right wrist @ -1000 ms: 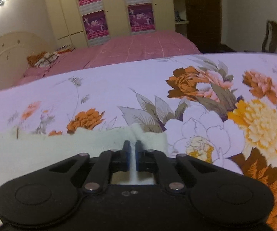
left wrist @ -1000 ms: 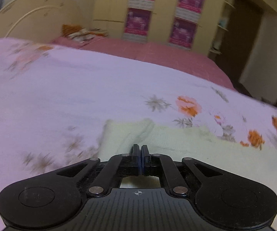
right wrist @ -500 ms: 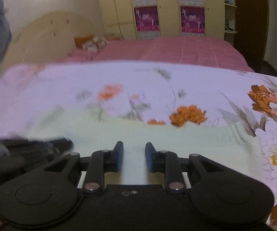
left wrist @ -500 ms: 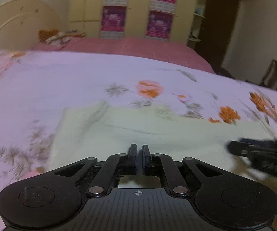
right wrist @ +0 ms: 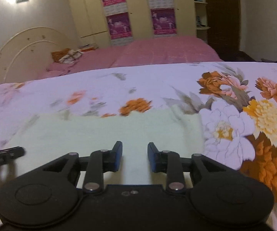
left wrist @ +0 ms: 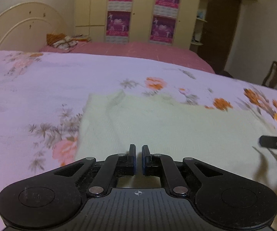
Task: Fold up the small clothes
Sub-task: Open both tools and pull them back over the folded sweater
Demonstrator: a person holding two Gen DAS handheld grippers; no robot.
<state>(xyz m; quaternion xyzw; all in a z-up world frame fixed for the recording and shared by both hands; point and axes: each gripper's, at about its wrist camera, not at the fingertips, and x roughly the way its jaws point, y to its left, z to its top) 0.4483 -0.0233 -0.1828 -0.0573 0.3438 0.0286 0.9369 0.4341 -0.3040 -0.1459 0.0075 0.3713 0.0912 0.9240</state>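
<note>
A pale cream knitted garment [left wrist: 167, 127] lies flat on the floral bedspread [left wrist: 42, 88]; it also shows in the right wrist view [right wrist: 109, 130]. My left gripper [left wrist: 138, 150] hovers over its near left part, its jaws a narrow gap apart with nothing between them. My right gripper [right wrist: 134, 150] hovers over its near right part, jaws wide apart and empty. The right gripper's tip shows at the right edge of the left wrist view [left wrist: 274, 144]; the left gripper's tip shows at the left edge of the right wrist view [right wrist: 3, 154].
A pink bed [right wrist: 157, 53] with a patterned pillow [right wrist: 67, 54] and cream headboard [right wrist: 27, 48] stands behind. Wardrobes with purple posters [left wrist: 142, 13] line the far wall. A wooden chair [left wrist: 275, 76] stands at the right.
Both grippers have let go of the garment and drawn back above it. The right jaws opened wide, the left only slightly. The garment now lies flat, more of it in view.
</note>
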